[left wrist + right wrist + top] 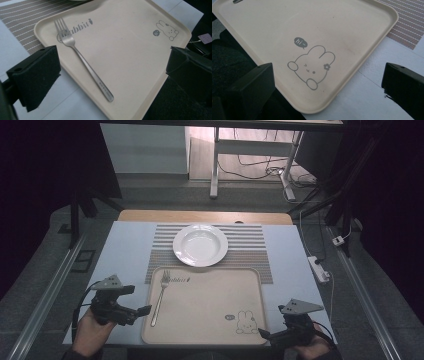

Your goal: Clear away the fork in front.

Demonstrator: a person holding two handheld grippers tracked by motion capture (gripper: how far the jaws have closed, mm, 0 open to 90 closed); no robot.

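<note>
A cream rabbit-print tray (pixel 210 320) is set at the near edge of the desk (pixel 125 250), with a steel fork (pixel 160 296) laid lengthwise along its left side and a white deep plate (pixel 200 245) placed beyond it on a striped placemat (pixel 250 247), an arrangement judged to be a place setting. The left gripper (pixel 136 300) is held just beside the tray's left edge and the right gripper (pixel 265 335) at its near right corner. The jaws of both are spread wide and nothing is held, a stance judged to be one of readiness.

The white plate (pixel 77 0) is cut off at the left gripper view's top edge.

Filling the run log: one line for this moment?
left gripper open | right gripper open | fork on tray | plate empty
</note>
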